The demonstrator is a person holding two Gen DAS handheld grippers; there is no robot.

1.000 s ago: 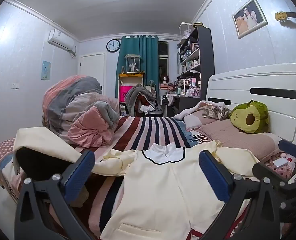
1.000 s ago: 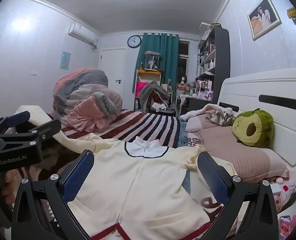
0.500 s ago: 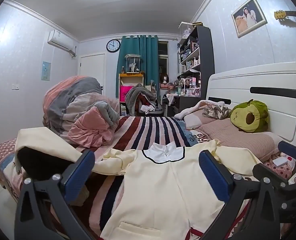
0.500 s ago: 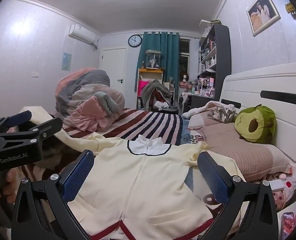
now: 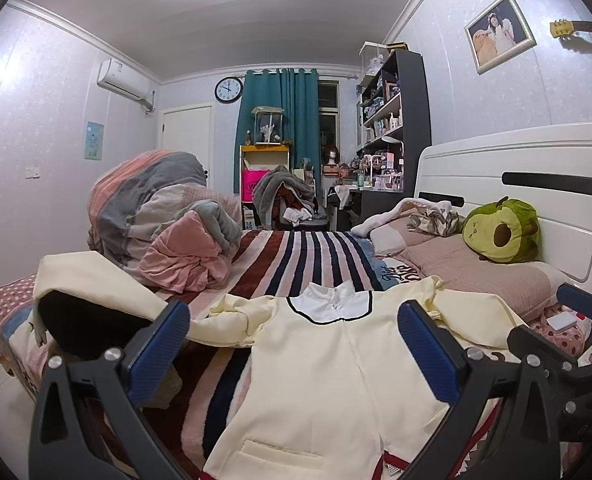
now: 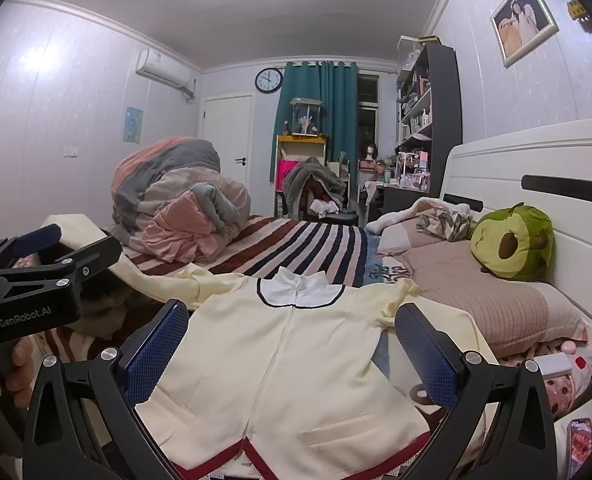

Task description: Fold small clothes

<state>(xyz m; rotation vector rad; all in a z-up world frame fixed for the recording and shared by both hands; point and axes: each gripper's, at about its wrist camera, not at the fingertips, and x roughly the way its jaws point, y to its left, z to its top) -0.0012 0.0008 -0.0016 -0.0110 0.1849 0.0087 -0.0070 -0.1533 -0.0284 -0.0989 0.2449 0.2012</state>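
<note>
On the bed: striped blanket [image 5: 296,256] covers the mattress, running back toward the teal curtain [image 5: 279,120]; white headboard [image 5: 508,184] stands along the right
Room: pale walls, a wall clock [image 5: 228,89] beside the curtain, an air conditioner [image 5: 121,80] high on the left, dark shelves [image 5: 400,112] on the right
Bedding heap: pink and grey quilt [image 5: 155,208] is bunched on the far left of the bed, well apart from both grippers
Garment: cream jacket [image 5: 336,376] lies flat, front up, white collar with dark trim pointing away, hem with red trim nearest the cameras; one sleeve trails left, the other right toward the pillow [image 5: 480,276]
Left gripper [image 5: 293,354]: jaws spread wide, empty, hovering over the jacket's lower left half; blue pads apart
Right gripper [image 6: 291,354]: also wide apart and empty, framing the jacket's front seam from above the hem
Plush: green avocado toy [image 5: 500,230] rests on the pillow against the headboard
Hard to tell: hem corners are cut off by the frame edge; left sleeve end is hidden behind the left gripper's body in the right view; whether either gripper touches the cloth cannot be told
</note>
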